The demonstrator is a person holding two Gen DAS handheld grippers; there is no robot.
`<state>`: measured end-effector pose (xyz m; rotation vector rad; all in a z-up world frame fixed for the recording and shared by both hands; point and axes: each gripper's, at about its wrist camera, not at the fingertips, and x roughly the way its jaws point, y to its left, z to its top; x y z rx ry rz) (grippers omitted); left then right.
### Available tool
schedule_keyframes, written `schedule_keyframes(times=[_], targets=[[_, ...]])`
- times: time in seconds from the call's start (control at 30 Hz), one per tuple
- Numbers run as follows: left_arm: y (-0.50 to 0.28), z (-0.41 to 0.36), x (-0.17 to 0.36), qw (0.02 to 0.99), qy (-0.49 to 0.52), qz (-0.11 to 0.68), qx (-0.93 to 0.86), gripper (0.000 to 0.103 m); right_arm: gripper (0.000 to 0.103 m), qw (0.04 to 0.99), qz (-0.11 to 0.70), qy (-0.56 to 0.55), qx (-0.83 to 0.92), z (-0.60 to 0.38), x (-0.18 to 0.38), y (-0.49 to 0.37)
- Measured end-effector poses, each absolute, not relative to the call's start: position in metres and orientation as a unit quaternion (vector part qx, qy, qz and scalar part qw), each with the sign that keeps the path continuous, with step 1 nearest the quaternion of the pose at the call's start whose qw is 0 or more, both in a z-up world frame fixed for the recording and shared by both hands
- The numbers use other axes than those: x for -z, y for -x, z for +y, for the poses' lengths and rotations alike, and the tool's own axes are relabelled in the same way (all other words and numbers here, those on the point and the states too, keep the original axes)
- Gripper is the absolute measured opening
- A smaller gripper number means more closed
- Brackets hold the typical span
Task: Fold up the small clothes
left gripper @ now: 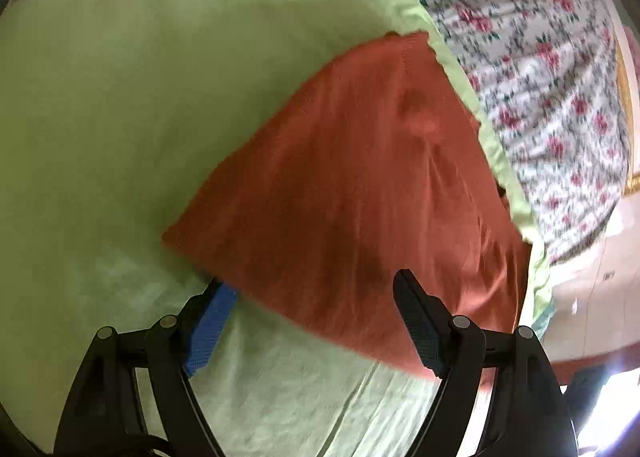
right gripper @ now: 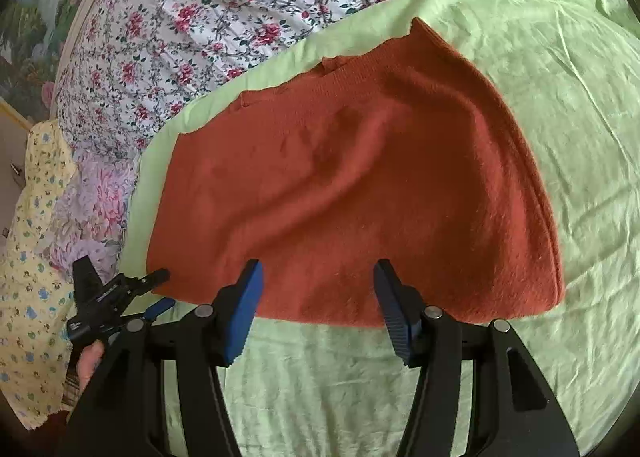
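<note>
Rust-orange knitted garment [right gripper: 352, 185] spread flat on a light green sheet [right gripper: 560, 97], folded over so the near edge runs straight and the far edge shows a ribbed band with small notches. Beyond the green sheet, a floral bedspread [right gripper: 208, 17] with red and pink flowers on white; off to the left in the right wrist view, a yellow patterned cloth [right gripper: 32, 257] and a paler pink floral fabric [right gripper: 96, 193]. Right tool [right gripper: 318, 277] wide open, blue-padded fingers [right gripper: 248, 297] apart and poised at the garment's near edge, nothing between them, tips over or just short of the orange knit; contact with the cloth impossible to tell. Left tool [left gripper: 316, 285] likewise spread wide at the garment's near left corner, seen in its own view with the orange fabric lying between and past its fingers; left finger's blue pad [left gripper: 212, 321] just under or beside the cloth's lower edge, right finger [left gripper: 416, 313] in front of the knit. No pinch on the fabric visible; grip not closed. Same left tool visible small in the right wrist view [right gripper: 160, 289], open at the garment's left corner, with part of a hand [right gripper: 90, 361] below it. Left wrist view blurred, so fine detail of the knit there unclear.
</note>
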<state>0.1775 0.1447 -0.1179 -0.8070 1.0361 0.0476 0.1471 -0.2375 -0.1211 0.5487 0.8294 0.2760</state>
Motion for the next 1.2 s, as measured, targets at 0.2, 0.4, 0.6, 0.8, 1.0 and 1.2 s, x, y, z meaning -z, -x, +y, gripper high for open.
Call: schedule_keyframes(times=[0.2,0.4,0.6,0.8,1.0,1.2], targets=[[-0.197,0.144,0.118,0.802,0.399,0.444,-0.036,0.075,0.058,0.866,0.404,-0.262,-0.133,-0.249,0.128,-0.149],[-0.21,0.133,0.113,0.82,0.363,0.442,-0.032,0.028,0.058,0.865,0.404,-0.266,-0.133,-0.262,0.132,-0.154],[-0.211,0.102,0.067,0.865,0.288,0.411,0.02,0.015,0.057,0.867,0.397,-0.263,-0.147,-0.275,0.131,-0.159],[-0.217,0.025,0.012,0.893,0.212,0.377,0.122,0.013,0.048,0.869,0.382,-0.267,-0.163,-0.292,0.125,-0.167],[-0.221,-0.075,0.01,0.882,0.143,0.391,0.221,0.013,0.04,0.864,0.363,-0.303,-0.17,-0.325,0.124,-0.179],[-0.223,-0.144,0.065,0.855,0.064,0.447,0.254,0.013,0.039,0.854,0.356,-0.338,-0.171,-0.352,0.133,-0.196]])
